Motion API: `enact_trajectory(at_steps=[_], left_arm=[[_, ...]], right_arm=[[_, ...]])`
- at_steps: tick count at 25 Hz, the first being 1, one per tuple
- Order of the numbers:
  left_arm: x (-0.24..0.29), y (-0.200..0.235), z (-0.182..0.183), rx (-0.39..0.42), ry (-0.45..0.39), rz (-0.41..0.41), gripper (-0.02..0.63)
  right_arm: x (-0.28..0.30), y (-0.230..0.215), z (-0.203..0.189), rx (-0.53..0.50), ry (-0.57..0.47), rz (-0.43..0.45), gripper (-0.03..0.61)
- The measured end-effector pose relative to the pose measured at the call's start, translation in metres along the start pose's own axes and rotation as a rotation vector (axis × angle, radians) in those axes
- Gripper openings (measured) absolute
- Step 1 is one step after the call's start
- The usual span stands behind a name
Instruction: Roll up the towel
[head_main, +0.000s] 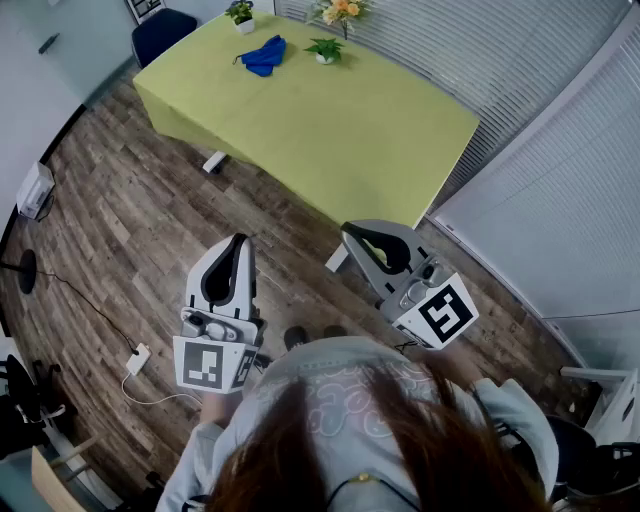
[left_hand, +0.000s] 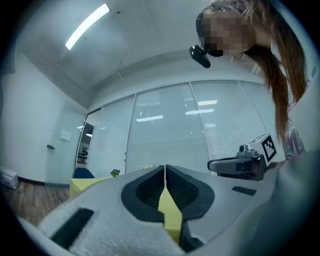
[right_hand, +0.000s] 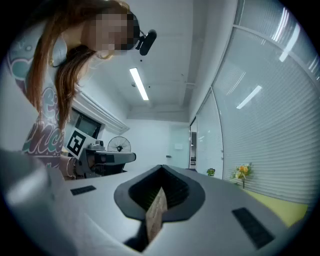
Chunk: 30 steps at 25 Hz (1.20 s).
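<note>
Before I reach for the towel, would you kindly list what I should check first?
1. Towel visible on the table: ok, bunched at the far end.
2. Left tool empty: ok.
3. Right tool empty: ok.
4. Jaws open for grasping: not ok, both shut.
5. Tools within reach of towel: not ok, both over the floor.
6. Room beside the potted plant: cannot tell.

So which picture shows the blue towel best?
The head view: the blue towel lies bunched on the green table, whole and unblocked, though far off. The left gripper view catches only a table corner, the right gripper view only its edge; neither shows the towel.
</note>
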<state>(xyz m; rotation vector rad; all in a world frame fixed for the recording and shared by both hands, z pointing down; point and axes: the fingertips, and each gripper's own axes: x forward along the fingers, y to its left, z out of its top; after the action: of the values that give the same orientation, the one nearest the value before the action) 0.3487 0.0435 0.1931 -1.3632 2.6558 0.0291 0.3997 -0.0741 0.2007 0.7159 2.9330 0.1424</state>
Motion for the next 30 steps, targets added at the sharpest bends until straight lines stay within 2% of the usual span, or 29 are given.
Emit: enact_trajectory(at_steps=[3,5,11,21,26,27,28,29,30], left_arm=[[-0.003,0.001,0.000,0.004,0.002,0.005,0.014],[-0.004,0.004,0.001,0.004,0.003,0.008,0.014],[-0.011,0.010,0.005,0.011,-0.003,0.017,0.014],[-0.021,0.023,0.005,-0.030,-0.006,0.046,0.014],[-0.023,0.014,0.010,-0.076,-0.043,-0.031,0.018],[-0.023,0.011,0.013,-0.077,-0.056,-0.043,0.036],[-0.023,0.010,0.015,-0.077,-0.065,-0.050,0.102],[-0.023,0.009,0.017,-0.078,-0.072,-0.052,0.172],[-0.023,0.011,0.017,-0.078,-0.075,-0.045,0.205]], right_arm=[[0.000,0.002,0.010,-0.025,-0.037,-0.010,0.005],[0.003,0.001,0.009,-0.034,-0.020,-0.015,0.005],[0.008,0.004,0.005,-0.001,-0.001,-0.019,0.005],[0.026,0.017,-0.007,0.040,0.018,0.006,0.005],[0.029,0.019,-0.005,0.079,-0.010,0.003,0.014],[0.029,0.020,-0.004,0.086,-0.014,0.003,0.088],[0.029,0.020,-0.003,0.089,-0.014,0.000,0.194],[0.030,0.020,-0.003,0.088,-0.014,-0.011,0.241],[0.029,0.018,-0.003,0.089,-0.017,-0.029,0.260]])
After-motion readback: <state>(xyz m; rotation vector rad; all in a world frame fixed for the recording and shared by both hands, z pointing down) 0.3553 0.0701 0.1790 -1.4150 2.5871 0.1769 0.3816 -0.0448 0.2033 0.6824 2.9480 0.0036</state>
